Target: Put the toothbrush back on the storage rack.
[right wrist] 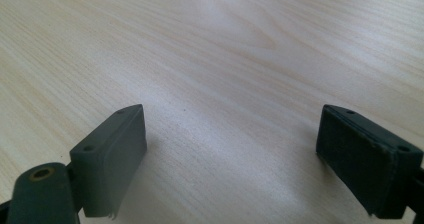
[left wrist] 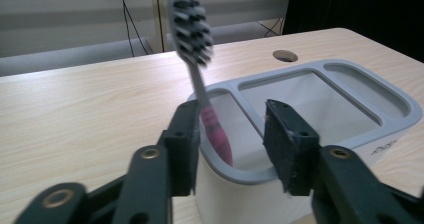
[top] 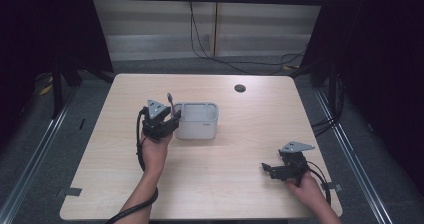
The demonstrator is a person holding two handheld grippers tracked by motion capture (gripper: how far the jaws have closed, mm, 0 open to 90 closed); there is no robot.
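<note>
Releasing step: the left tool [left wrist: 227, 149] stood spread at the lower middle of the left gripper view, its pads apart from each other, with the toothbrush [left wrist: 200, 79] leaning against the left-hand pad rather than being pinched.
Left tool in the high view: the left tool [top: 167, 121] sat left of centre, right beside the left end of the holder [top: 197, 120].
Toothbrush: its pink handle end stood inside the holder's nearest compartment, at the middle of the left gripper view; the bristled head tilted up toward the upper middle of that frame.
Holder: a grey three-compartment caddy on the bench [top: 225, 184]; the other two compartments looked empty.
Right tool: the right tool [top: 272, 170] rested low at the lower right of the high view, well apart from the holder, pads spread wide over bare wood, pinching nothing.
Stage, as judged: the drop-off looked all but done.
Next move, as judged: it called for backing the left tool away without brushing the handle, since a nudge could tip the toothbrush out.
</note>
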